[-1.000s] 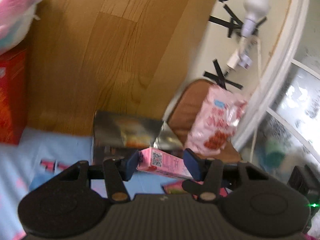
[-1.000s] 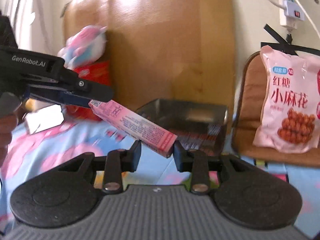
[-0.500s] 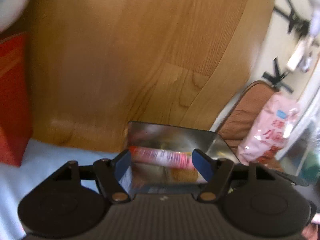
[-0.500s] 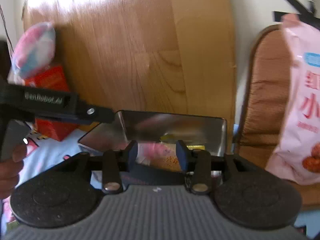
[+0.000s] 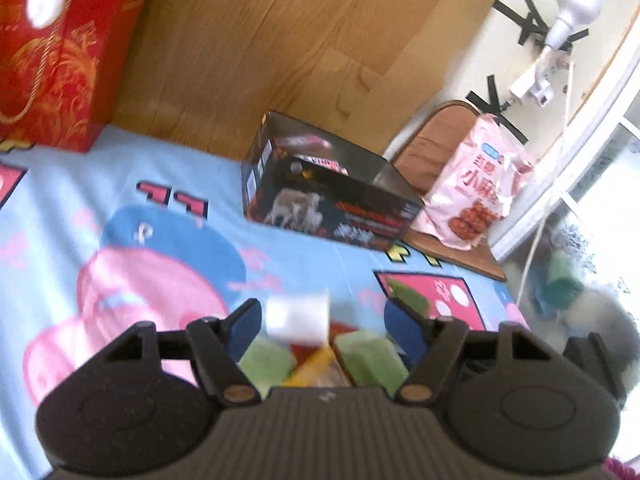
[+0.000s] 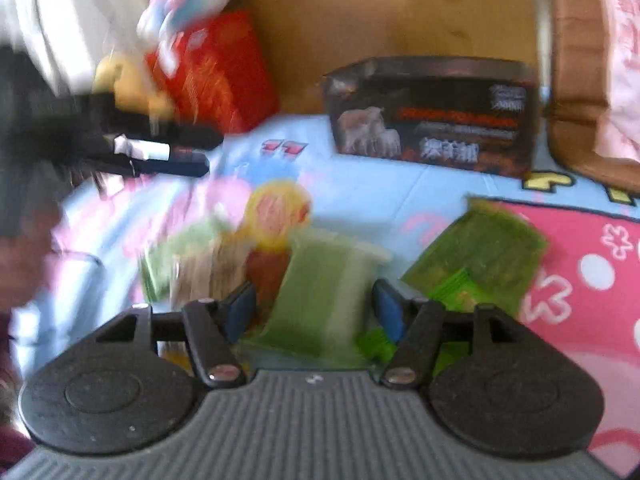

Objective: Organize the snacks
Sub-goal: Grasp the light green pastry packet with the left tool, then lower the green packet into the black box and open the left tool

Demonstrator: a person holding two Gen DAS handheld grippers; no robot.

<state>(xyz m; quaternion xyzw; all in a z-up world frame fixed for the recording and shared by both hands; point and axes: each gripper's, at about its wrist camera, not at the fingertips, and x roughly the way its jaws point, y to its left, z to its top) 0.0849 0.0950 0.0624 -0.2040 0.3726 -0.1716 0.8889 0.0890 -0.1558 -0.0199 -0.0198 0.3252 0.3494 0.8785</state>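
Now, at this moment:
Collecting box: the dark open-topped cardboard box printed with pale animals (image 5: pixel 320 200) stands at the far side of the cartoon-printed blue and pink bed sheet (image 5: pixel 120 208), against the wooden board behind it.
Already stowed: a pink-wrapped snack (image 5: pixel 308 145) shows inside the box; what else lies in it cannot be told.
Left to sort: a loose pile lies on the sheet well short of the box, with green packets such as the blurred green one (image 6: pixel 320 292), a second green packet (image 6: pixel 488 248) beside it, a round yellow and red piece (image 6: pixel 276 208) and a small white pack (image 5: pixel 298 320).
Left gripper (image 5: pixel 320 328): its fingers (image 5: pixel 244 328) stand apart over the pile; the white pack shows between them, with no sign of pressing.
Right gripper (image 6: pixel 312 312): its fingers are opening, spread either side of the blurred green packet, not clamped on it.
Off to the side: a large pink bag of fried twists (image 5: pixel 476 196) leans on a brown cushion (image 5: pixel 428 152) to the right of the box, and a red gift carton (image 5: pixel 60 52) stands to the left.
Progress: early to middle, judging by one snack seen in the box and several packets yet unsorted.
Next need: a firm hold on one packet, then a carry to the box.
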